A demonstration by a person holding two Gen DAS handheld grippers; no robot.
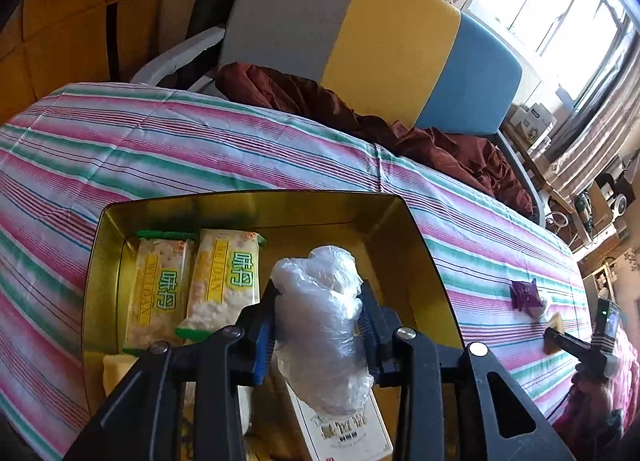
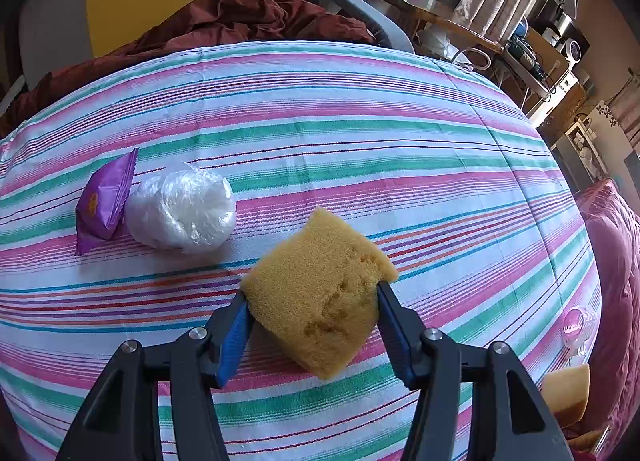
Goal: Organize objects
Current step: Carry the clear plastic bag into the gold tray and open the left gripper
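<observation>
My left gripper (image 1: 320, 325) is shut on a white lump wrapped in clear plastic (image 1: 320, 325) and holds it over an open gold tin (image 1: 424, 257). The tin holds two yellow-green cracker packs (image 1: 192, 285), a white box (image 1: 344, 429) and a yellow sponge piece (image 1: 116, 373). My right gripper (image 2: 312, 301) is shut on a yellow sponge block (image 2: 320, 293) above the striped cloth. On the cloth to its left lie a purple sachet (image 2: 104, 201) and a second plastic-wrapped white lump (image 2: 184, 213), touching. The right gripper also shows at far right in the left wrist view (image 1: 560, 337).
The striped cloth (image 2: 360, 141) covers the table. A chair with grey, yellow and blue back (image 1: 360, 41) holds a maroon cloth (image 1: 360, 117) behind the table. Another sponge piece (image 2: 568, 389) and a clear cup (image 2: 580, 325) sit at the right edge. Cluttered shelves (image 2: 540, 57) stand far right.
</observation>
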